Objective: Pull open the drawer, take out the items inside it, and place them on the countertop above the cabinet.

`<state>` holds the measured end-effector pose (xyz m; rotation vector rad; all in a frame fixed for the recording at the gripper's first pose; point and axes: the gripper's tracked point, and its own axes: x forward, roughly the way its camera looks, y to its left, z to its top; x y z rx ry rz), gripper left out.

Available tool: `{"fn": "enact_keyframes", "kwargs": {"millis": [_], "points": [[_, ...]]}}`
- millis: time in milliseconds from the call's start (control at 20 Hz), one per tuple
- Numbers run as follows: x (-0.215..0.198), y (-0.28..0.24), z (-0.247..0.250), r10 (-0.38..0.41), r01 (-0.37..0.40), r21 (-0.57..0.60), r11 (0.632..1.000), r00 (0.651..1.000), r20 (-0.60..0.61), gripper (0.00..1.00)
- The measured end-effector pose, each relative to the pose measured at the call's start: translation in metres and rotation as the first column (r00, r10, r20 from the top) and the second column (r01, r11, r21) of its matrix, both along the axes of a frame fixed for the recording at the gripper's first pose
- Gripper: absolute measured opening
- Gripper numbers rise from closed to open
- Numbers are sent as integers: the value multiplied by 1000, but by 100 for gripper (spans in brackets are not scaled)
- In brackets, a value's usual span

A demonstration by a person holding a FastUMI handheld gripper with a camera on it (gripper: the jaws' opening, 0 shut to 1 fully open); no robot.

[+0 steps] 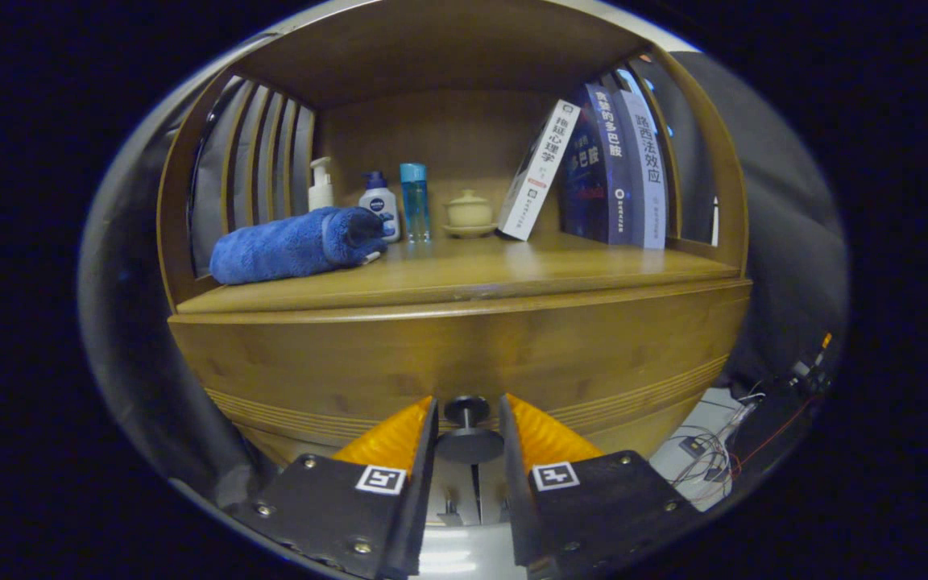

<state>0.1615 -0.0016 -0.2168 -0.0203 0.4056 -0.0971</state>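
Wooden cabinet fronts the booth, its worktop carrying a rolled blue towel, three bottles, a lidded cup and leaning books, crowded toward the back and sides so the front strip stays free for whatever comes out. The drawer below looks closed, its contents hidden. The gripper is level with the dark knob, fingers parted to either side of it with slight gaps, not yet pressing. That straddle suits closing on the knob's stem for a straight pull; the task seems at its first step.
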Motion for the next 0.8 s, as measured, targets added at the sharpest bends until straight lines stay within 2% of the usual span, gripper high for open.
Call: {"fn": "enact_keyframes", "kwargs": {"millis": [50, 150, 400, 800], "points": [[-2, 1, -1, 13, -13, -8, 1000, 1000, -17, 43], [-2, 1, -1, 13, -13, -21, 1000, 1000, -9, 34], [-17, 0, 1, 0, 1, -65, 998, 1000, 10, 34], [-95, 4, 11, -12, 13, -24, 1000, 999, 39, 34]]}}
